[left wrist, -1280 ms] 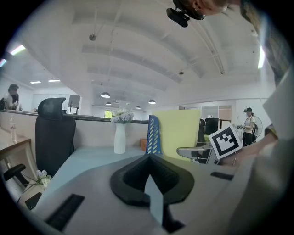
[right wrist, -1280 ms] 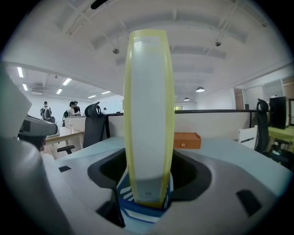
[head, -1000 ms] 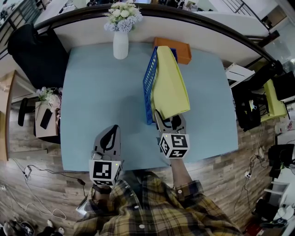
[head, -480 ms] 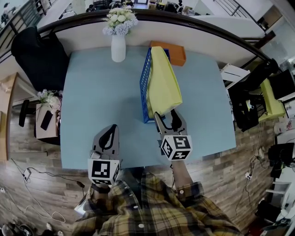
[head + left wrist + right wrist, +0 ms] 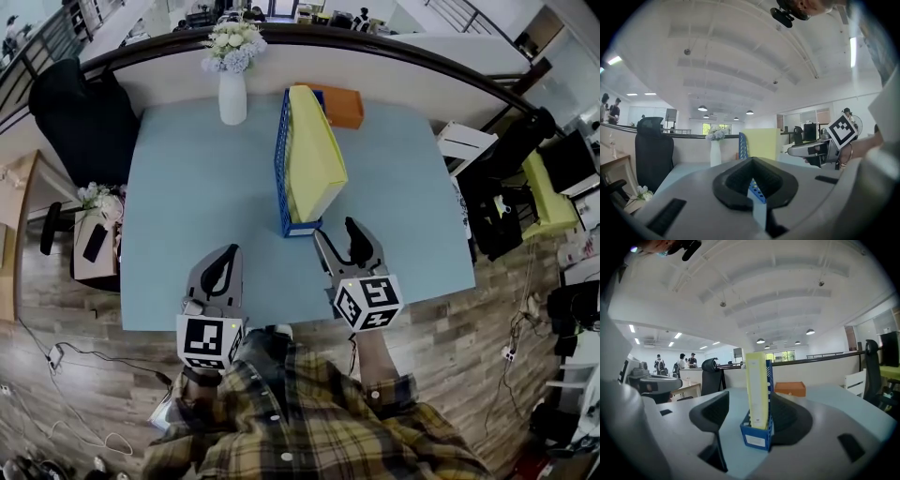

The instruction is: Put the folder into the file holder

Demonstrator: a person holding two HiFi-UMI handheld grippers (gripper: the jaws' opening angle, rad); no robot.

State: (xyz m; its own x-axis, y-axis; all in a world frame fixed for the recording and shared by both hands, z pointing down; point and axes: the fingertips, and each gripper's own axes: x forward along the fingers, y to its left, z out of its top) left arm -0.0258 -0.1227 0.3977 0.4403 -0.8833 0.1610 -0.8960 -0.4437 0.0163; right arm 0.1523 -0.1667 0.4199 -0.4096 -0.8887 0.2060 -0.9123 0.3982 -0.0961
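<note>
The yellow folder stands upright inside the blue file holder on the light-blue table. My right gripper is open just in front of the holder's near end, with nothing between its fingers. In the right gripper view the folder and the holder sit straight ahead between the spread jaws of the right gripper. My left gripper rests near the table's front edge, shut and empty. In the left gripper view the folder shows beyond the left gripper.
A white vase of flowers stands at the table's back left. An orange box lies behind the holder. A black chair and a small side table are off the left edge. More furniture stands to the right.
The folder has swung from leaning out to the right to standing upright in the holder. My right gripper has drawn back from it toward the front edge. The left gripper has hardly moved.
</note>
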